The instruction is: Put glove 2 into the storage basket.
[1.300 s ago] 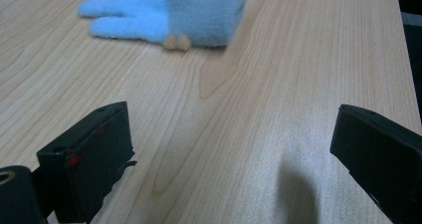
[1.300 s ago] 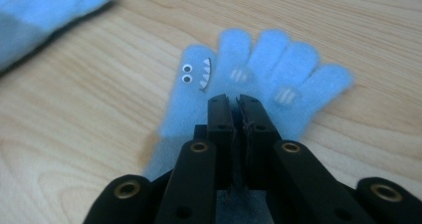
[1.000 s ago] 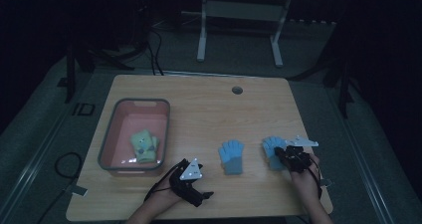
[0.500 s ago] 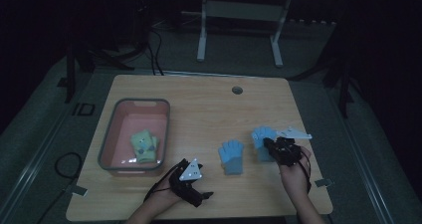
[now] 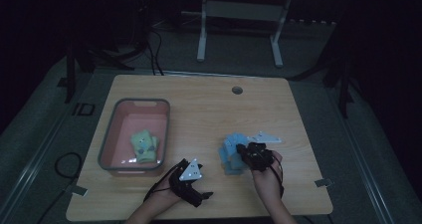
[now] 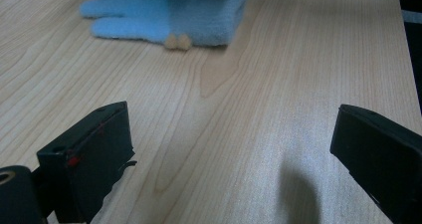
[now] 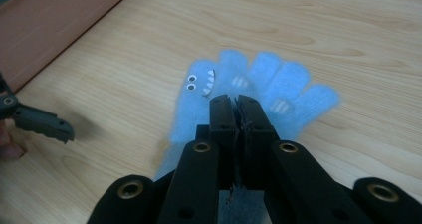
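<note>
Right tool (image 5: 244,149), clamped on a blue glove (image 5: 230,145), has carried it left onto its mate (image 5: 232,165). Pair stacking. Left tool (image 5: 201,196) wide, idle on the worktop (image 5: 209,104).

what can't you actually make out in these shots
- High view: second blue glove, under the carried blue glove; overlap hides its outline.
- Right gripper view: right gripper covers the glove's cuff.
- Left gripper view: glove's top cut off by the edge.
- High view: green item in the pink bin; too small and dim to identify.

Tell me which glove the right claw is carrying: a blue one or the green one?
A blue glove, pinched in the shut right claw over the table. The green glove lies in the pink bin.
</note>
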{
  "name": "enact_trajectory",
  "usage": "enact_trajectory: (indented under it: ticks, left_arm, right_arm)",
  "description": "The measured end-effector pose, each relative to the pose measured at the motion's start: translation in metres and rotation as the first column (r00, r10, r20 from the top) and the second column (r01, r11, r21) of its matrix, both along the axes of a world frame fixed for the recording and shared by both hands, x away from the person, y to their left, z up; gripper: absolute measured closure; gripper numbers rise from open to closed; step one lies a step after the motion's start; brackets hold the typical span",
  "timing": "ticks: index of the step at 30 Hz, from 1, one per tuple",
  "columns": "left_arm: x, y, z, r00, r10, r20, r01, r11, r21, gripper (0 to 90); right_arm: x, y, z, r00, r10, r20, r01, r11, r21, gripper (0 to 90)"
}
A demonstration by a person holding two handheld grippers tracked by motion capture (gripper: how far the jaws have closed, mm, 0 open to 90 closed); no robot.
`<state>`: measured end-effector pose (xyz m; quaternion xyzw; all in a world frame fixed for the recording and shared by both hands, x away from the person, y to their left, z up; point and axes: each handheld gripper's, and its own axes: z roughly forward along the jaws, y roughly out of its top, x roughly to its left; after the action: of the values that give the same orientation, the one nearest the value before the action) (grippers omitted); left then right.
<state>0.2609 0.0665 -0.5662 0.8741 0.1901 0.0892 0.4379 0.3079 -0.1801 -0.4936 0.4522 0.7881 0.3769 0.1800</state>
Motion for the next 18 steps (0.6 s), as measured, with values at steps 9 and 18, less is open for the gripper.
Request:
enact_trajectory:
  ticks: [9, 18]
  left_arm:
    - [0.001, 0.002, 0.000, 1.0000, 0.008, -0.003, -0.009, 0.9999, -0.009, 3.5]
    - [0.001, 0.002, 0.000, 0.9999, 0.010, -0.005, -0.010, 0.9999, -0.004, 3.5]
  right_arm:
    - [0.001, 0.014, -0.015, 0.9989, 0.031, -0.037, -0.031, 0.999, -0.009, 86.2]
    - [0.006, 0.017, -0.033, 0.9973, 0.019, -0.072, -0.021, 0.999, -0.029, 86.1]
